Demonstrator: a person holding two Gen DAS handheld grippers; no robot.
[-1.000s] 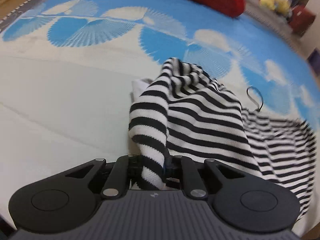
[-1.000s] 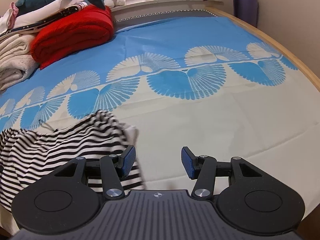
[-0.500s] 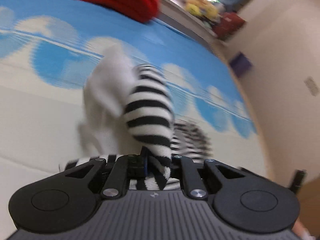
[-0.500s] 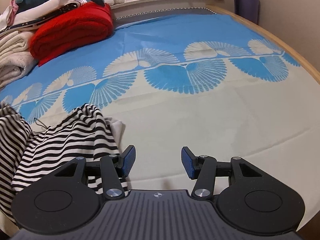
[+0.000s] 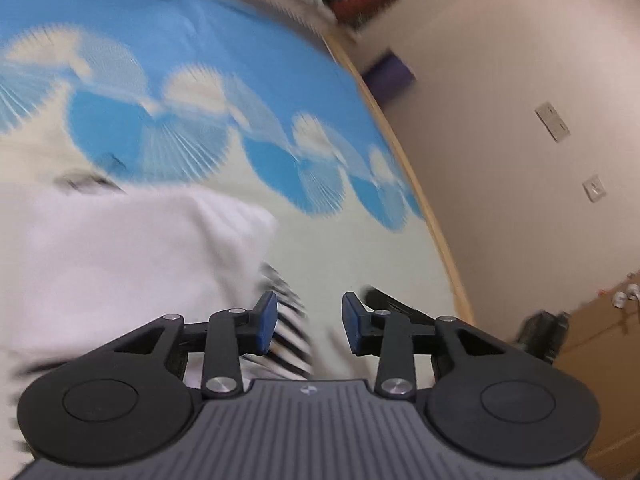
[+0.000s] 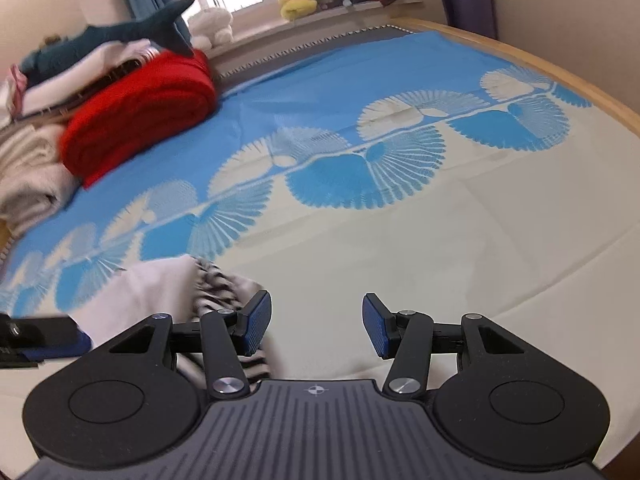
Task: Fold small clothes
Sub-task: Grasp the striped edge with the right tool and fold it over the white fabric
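Note:
The small black-and-white striped garment (image 5: 288,334) lies on the bed, folded over so its white inside (image 5: 120,260) faces up. My left gripper (image 5: 308,324) hovers over its right edge and its jaws are opening. A striped edge lies just under the left pad, and neither pad presses on it. In the right wrist view the same garment (image 6: 160,288) sits at the lower left, with stripes (image 6: 218,288) by my right gripper's left finger. My right gripper (image 6: 316,326) stands open over bare sheet with nothing between its pads. The left gripper (image 6: 24,340) shows at that view's left edge.
The bed sheet (image 6: 400,240) is cream in front and blue with fan patterns behind. A red folded blanket (image 6: 136,120), a pile of pale folded cloth (image 6: 28,176) and a shark plush (image 6: 132,32) sit at the back left. The wooden bed edge (image 6: 560,76) runs along the right.
My left gripper swung right with the striped garment's edge, laid it over so the white inside shows, and let go. The right gripper stayed open and almost still.

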